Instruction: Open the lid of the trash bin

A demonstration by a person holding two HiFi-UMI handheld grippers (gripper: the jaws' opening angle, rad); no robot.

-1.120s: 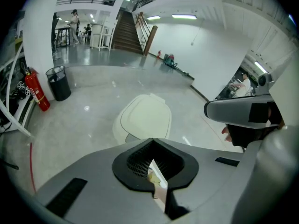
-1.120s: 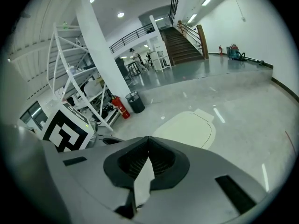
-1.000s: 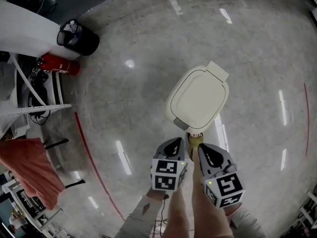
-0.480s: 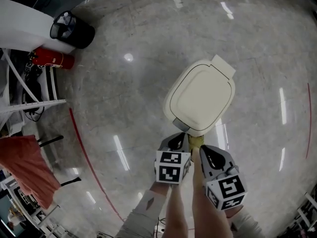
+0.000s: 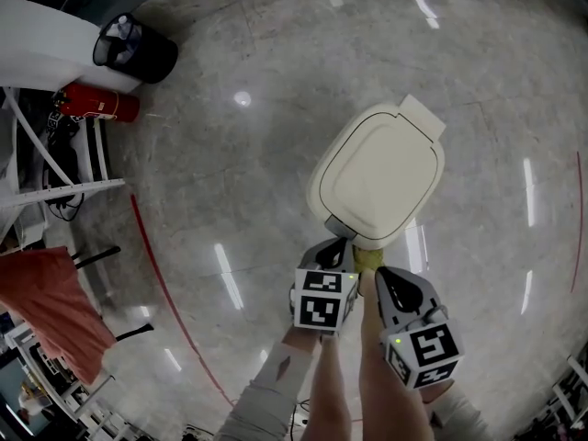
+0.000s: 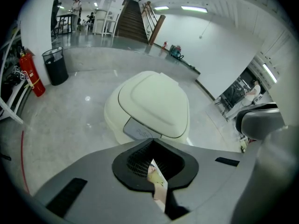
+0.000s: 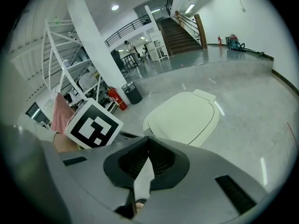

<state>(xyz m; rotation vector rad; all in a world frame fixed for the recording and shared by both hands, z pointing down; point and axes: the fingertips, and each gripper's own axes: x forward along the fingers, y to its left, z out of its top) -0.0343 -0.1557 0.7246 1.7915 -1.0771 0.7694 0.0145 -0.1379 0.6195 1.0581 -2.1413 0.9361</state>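
Note:
A cream trash bin (image 5: pixel 377 177) stands on the floor with its lid down flat. A grey push panel (image 5: pixel 338 230) sits at its near edge. My left gripper (image 5: pixel 333 252) is shut, with nothing held, and its tip is just at that panel. In the left gripper view the trash bin (image 6: pixel 152 101) and panel (image 6: pixel 140 130) lie right beyond the left gripper (image 6: pixel 152 158). My right gripper (image 5: pixel 387 281) is shut and empty, a little behind and to the right. In the right gripper view the bin lid (image 7: pixel 184 115) lies past the shut right gripper (image 7: pixel 148 149).
A black waste basket (image 5: pixel 138 51) and a red fire extinguisher (image 5: pixel 96 105) stand at the far left by a white rack (image 5: pixel 55 186). A red cloth (image 5: pixel 46 310) hangs lower left. A red line (image 5: pixel 161 283) crosses the polished floor. The person's legs are below the grippers.
My left gripper has moved forward until its tip reaches the grey panel at the bin's front. The right gripper stays behind it. The lid remains down.

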